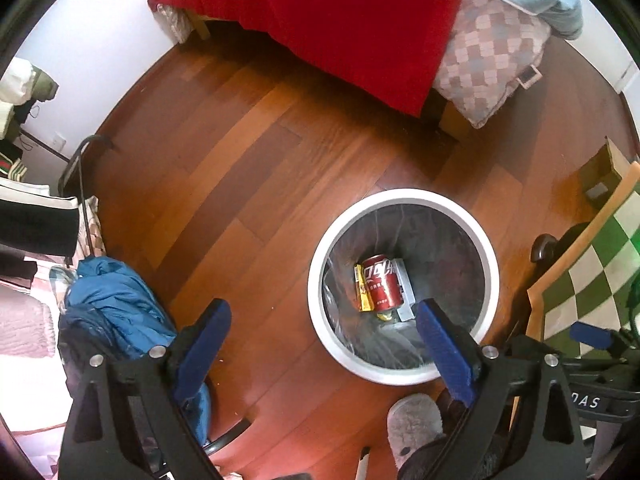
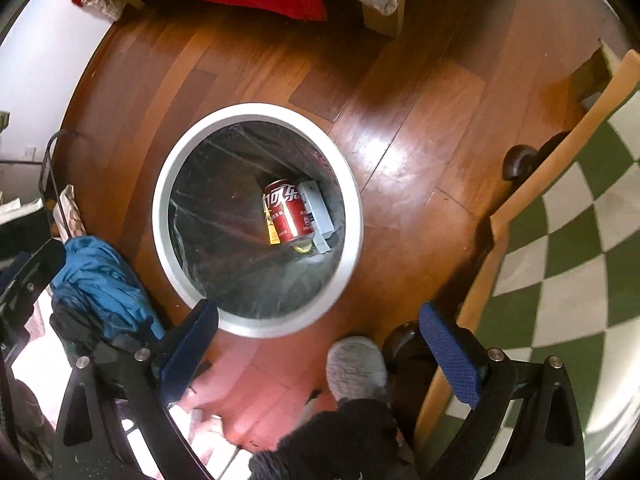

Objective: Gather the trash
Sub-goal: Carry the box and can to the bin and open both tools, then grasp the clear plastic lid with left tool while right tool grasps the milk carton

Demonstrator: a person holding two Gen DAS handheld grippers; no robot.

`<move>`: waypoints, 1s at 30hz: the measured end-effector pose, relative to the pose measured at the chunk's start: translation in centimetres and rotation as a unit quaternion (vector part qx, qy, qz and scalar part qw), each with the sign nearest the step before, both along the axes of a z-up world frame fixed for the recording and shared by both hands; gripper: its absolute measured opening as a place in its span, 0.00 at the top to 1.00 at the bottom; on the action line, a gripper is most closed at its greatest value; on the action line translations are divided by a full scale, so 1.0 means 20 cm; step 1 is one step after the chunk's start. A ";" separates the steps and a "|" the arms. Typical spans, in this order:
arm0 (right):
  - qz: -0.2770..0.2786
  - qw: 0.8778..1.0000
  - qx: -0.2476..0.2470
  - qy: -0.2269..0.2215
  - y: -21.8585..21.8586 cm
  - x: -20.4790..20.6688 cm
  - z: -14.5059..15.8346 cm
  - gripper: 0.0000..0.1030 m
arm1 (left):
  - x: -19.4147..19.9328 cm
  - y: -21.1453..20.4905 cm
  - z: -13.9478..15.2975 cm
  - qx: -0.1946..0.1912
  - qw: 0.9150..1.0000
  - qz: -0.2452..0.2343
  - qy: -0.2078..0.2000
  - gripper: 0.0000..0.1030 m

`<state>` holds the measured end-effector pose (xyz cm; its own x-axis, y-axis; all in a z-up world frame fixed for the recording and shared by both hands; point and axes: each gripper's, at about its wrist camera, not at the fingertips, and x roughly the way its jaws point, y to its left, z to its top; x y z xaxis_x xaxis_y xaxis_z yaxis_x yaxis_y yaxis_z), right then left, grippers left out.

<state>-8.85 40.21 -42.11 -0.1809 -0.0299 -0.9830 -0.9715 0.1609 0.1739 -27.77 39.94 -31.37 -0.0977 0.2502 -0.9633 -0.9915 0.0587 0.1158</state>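
Observation:
A round white trash bin (image 1: 400, 196) with a clear liner stands on the wooden floor; it also shows in the right wrist view (image 2: 168, 184). Inside lie a red cola can (image 1: 382, 280) (image 2: 289, 212), a yellow wrapper (image 1: 363, 294) (image 2: 272, 228) and a white box (image 1: 404, 284) (image 2: 320, 208). My left gripper (image 1: 324, 308) is open and empty, above the floor and the bin's near rim. My right gripper (image 2: 318, 312) is open and empty, held above the bin's near edge.
A bed with a red cover (image 1: 340, 20) and a checked pillow (image 1: 488, 52) stands at the back. A blue jacket (image 1: 116, 304) lies left. A green checked mat (image 2: 568, 240) lies right. A grey slipper (image 2: 356, 364) is near the bin.

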 end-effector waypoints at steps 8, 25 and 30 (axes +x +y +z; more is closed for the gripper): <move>-0.003 0.999 0.036 0.002 -0.15 0.01 0.23 0.01 | 0.02 -0.14 0.18 0.025 1.000 -0.006 0.001 0.08; -0.060 0.974 0.218 0.034 -0.65 0.25 1.17 0.01 | 0.12 -0.53 0.93 0.168 0.985 -0.024 -0.026 0.08; -0.100 0.958 0.260 0.065 -0.89 0.40 1.38 0.01 | 0.25 -0.69 1.06 0.189 0.980 -0.050 -0.044 0.08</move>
